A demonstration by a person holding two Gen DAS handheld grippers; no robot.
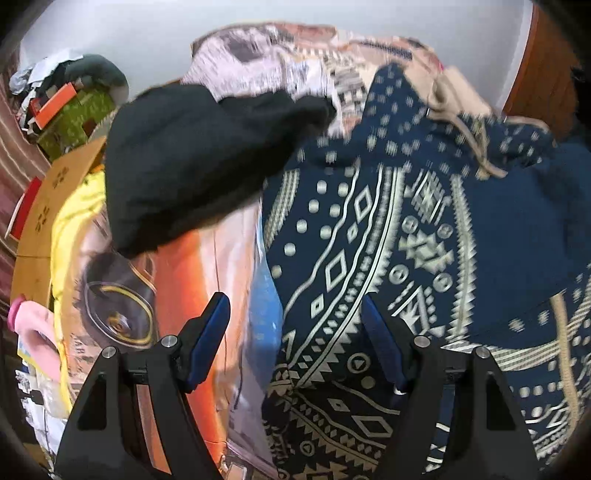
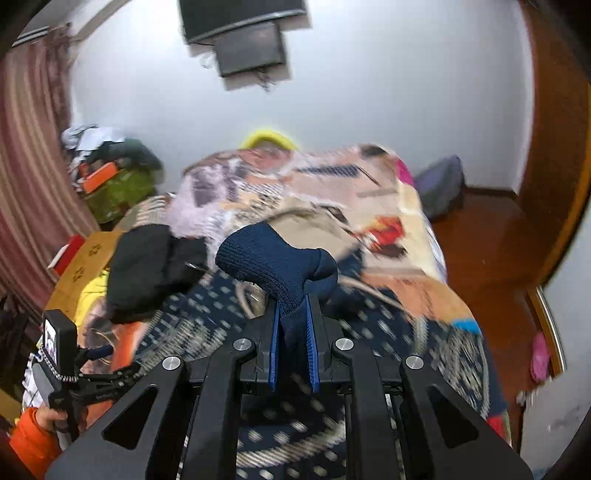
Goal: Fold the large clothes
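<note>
Right gripper [image 2: 293, 332]: clamped on a navy ribbed cuff [image 2: 273, 258]; cuff bulges out past the tips toward 12 o'clock.
Left gripper [image 1: 295, 328]: jaws wide apart, nothing between them; it hangs over the sweater's left edge. In the right view it shows at 8 o'clock [image 2: 92, 376], held by a hand [image 2: 55, 417] in an orange sleeve [image 2: 33, 443].
Sweater [image 1: 424, 240]: navy with cream geometric pattern, spread on the bed; fills the left view from 6 to 3 o'clock, and lies under the right gripper in the right view [image 2: 369, 332].
Black garment [image 1: 192, 166]: bunched, at 10 o'clock of the left gripper, just beside the sweater's upper left edge.
Beige cloth [image 2: 314, 225]: just beyond the cuff, 12 o'clock; touching or apart, cannot tell.
Bed cover [image 2: 369, 184]: colourful print, under all the clothes.
Boxes [image 1: 48, 206]: cardboard at 9 o'clock, green one [image 1: 74, 125] farther, at 10 o'clock.
Curtain [image 2: 26, 166]: striped, far, at 9 o'clock.
Wall [image 2: 369, 92]: white, far, 12 o'clock; dark screen [image 2: 243, 22] mounted high.
</note>
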